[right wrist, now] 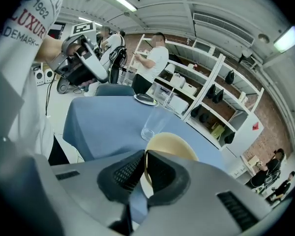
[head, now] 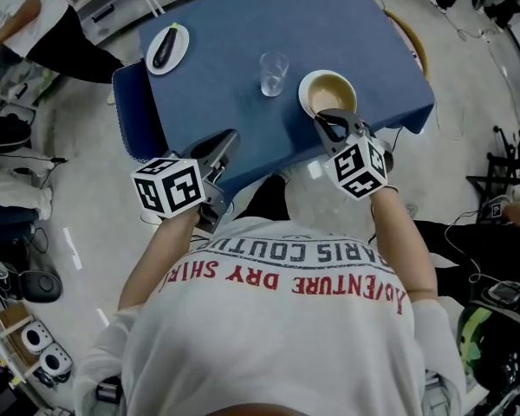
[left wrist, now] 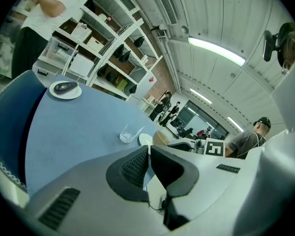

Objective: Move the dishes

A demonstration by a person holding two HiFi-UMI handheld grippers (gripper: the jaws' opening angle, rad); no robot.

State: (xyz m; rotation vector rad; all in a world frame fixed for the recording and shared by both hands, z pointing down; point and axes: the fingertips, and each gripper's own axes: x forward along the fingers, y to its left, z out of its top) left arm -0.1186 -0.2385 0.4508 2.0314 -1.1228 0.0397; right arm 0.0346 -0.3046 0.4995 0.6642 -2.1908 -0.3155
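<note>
A beige bowl (head: 328, 94) stands at the near right of the blue table (head: 217, 68). My right gripper (head: 329, 121) is shut on the bowl's near rim, and in the right gripper view the rim (right wrist: 145, 163) runs between the two pads. A clear glass (head: 273, 74) stands just left of the bowl. At the far left corner sits a white plate (head: 167, 48) with a dark oblong thing on it. My left gripper (head: 230, 137) hovers at the table's near edge. Its pads meet at the tips (left wrist: 148, 150) with nothing between them.
A blue-backed chair (head: 134, 115) stands against the table's left side and a wooden chair (head: 413, 40) at its far right. A person (head: 35, 24) stands beyond the far left corner by white shelves (left wrist: 103, 43). Gear and cables lie on the floor on both sides.
</note>
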